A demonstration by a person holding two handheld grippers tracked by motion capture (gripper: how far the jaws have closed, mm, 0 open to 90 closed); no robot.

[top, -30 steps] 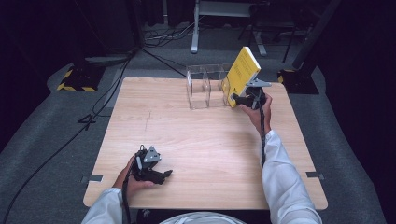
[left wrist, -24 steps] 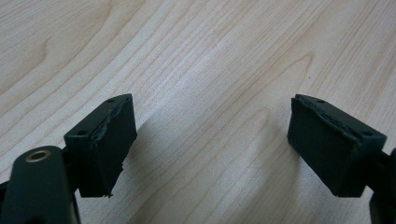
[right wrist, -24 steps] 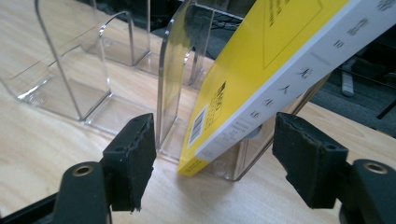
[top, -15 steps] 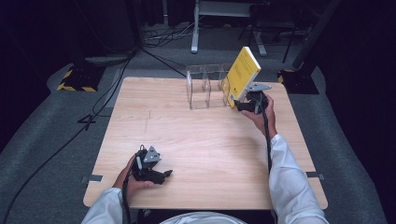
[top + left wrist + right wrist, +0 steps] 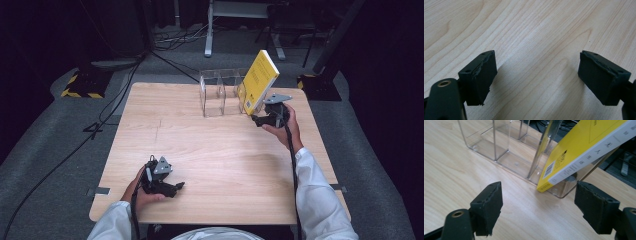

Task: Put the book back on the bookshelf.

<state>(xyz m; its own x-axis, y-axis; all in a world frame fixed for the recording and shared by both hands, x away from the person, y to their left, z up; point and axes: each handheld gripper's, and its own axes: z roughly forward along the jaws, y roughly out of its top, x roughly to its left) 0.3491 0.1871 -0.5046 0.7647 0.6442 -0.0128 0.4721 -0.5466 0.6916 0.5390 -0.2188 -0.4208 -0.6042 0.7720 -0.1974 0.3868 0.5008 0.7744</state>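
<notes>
We are seeing the right gripper [image 5: 536, 205] spread wide just before the tilted yellow book [image 5: 584, 152] leaning in the clear organizer [image 5: 499, 147], while the left gripper [image 5: 536, 77] is resting spread over the table [image 5: 225, 165].

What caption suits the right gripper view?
Open right gripper facing a tilted yellow book leaning in a clear organizer.

Left tongs [image 5: 176, 186] low at near-left of bench [image 5: 225, 155], gripped by left hand [image 5: 142, 192], jaws spread wide w/ nothing between, pointing right. Left forearm in white sleeve comes in from bottom edge. Right tongs [image 5: 256, 119] far right, held by right hand [image 5: 285, 125], arm stretched fwd, jaws wide apart too, aimed left.
</notes>
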